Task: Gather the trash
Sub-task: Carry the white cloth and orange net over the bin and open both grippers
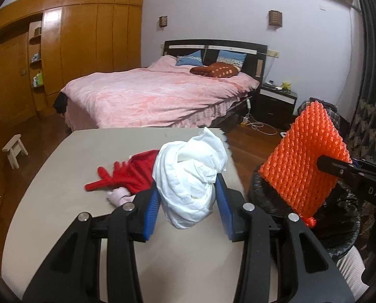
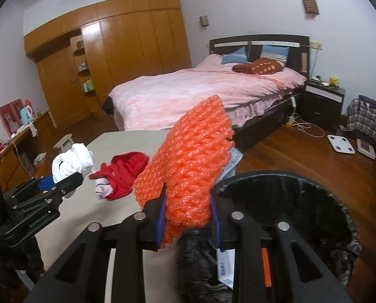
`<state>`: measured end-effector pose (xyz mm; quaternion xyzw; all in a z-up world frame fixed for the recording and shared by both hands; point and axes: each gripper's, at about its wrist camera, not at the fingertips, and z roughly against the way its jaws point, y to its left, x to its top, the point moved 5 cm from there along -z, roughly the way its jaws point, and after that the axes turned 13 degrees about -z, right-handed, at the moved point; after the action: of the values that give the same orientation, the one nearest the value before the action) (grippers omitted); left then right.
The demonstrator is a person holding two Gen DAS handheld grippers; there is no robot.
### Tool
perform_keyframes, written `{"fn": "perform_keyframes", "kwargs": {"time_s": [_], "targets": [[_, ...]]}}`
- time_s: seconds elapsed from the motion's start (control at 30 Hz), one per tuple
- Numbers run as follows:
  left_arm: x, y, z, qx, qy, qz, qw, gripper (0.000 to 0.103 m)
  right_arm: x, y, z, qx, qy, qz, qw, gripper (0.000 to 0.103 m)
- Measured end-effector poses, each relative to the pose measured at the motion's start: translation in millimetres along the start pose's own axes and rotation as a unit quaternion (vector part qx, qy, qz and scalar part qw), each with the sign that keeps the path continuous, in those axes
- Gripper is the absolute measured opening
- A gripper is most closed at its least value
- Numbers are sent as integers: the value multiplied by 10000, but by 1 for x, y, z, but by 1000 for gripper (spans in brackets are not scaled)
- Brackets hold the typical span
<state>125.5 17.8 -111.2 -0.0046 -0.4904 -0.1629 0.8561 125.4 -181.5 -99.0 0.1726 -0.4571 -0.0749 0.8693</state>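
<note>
While the black-lined bin (image 2: 289, 202) at four o'clock gapes with room above its rim, I judge both drops pending: my right gripper (image 2: 188, 217) is clamped on the orange foam net (image 2: 190, 166), my left gripper (image 1: 188, 197) on the white crumpled wad (image 1: 190, 174). Red cloth (image 1: 137, 171) remains at ten o'clock, near the table (image 1: 61, 202) edge.

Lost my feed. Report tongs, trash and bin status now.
Left tongs shut on white wad. Right tongs shut on orange foam net, beside black-lined bin. Red cloth on table. Bin mouth unobstructed.
</note>
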Motion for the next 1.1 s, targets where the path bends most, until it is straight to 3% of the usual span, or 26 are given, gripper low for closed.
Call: {"fn": "perform_keyframes", "kwargs": {"time_s": [0.6, 1.1], "targets": [[36, -102, -22, -956, -303, -580, 9933, 40, 10, -95, 38, -839, -298, -461, 9950, 29], [40, -176, -58, -1525, -198, -929, 9837, 40, -1, -161, 49, -1329, -285, -776, 9877, 29]]}}
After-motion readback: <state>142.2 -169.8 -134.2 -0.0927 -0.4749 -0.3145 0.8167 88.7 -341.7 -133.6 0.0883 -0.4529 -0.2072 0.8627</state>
